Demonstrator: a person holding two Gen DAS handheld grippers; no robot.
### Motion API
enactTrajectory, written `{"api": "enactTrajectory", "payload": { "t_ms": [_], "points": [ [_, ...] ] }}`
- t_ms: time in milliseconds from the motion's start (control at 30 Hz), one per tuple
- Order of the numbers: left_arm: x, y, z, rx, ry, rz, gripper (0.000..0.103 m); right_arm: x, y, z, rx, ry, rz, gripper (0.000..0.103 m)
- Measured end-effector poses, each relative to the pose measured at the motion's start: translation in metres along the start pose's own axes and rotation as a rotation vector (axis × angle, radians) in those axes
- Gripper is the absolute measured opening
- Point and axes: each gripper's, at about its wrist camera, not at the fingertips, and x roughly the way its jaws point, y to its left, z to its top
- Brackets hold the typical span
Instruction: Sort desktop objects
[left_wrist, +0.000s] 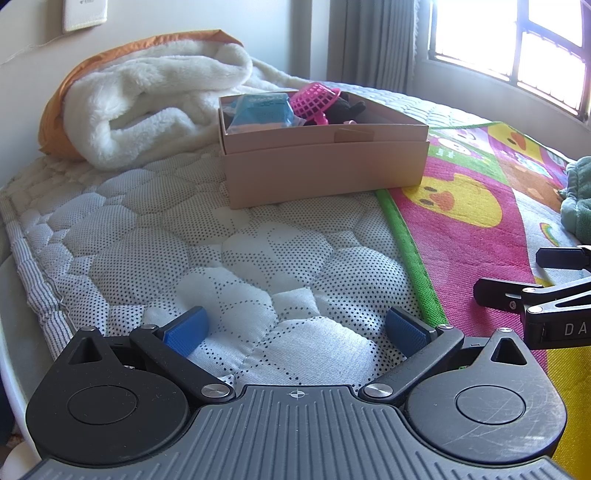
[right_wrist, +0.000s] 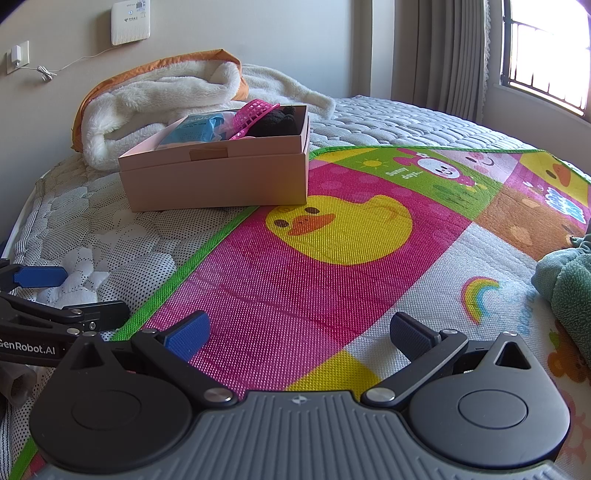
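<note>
A beige cardboard box (left_wrist: 325, 166) (right_wrist: 218, 177) stands on the mattress at the mat's corner. Inside it lie a blue packet (left_wrist: 260, 110) (right_wrist: 195, 129), a pink plastic basket (left_wrist: 314, 98) (right_wrist: 253, 112) tipped on its side, and a black soft item (left_wrist: 347, 107) (right_wrist: 277, 120). My left gripper (left_wrist: 295, 330) hovers open over the quilted mattress, well short of the box, with nothing between its blue pads. My right gripper (right_wrist: 299, 332) is open over the colourful mat, also empty. Each gripper shows at the edge of the other's view.
A white fleece blanket (left_wrist: 147, 99) (right_wrist: 155, 99) with an orange edge is heaped behind the box. The cartoon play mat (left_wrist: 480, 221) (right_wrist: 351, 258) covers the right side of the bed. A green towel (left_wrist: 580, 199) (right_wrist: 569, 288) lies at the right. Window and curtain are beyond.
</note>
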Motion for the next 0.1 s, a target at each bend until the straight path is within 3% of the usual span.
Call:
{"api": "enactTrajectory", "payload": {
  "t_ms": [100],
  "points": [
    [0.001, 0.0002, 0.0012, 0.007, 0.004, 0.004, 0.103, 0.0001, -0.0002, 0.0002, 0.0, 0.0, 0.0, 0.103]
  ]
}}
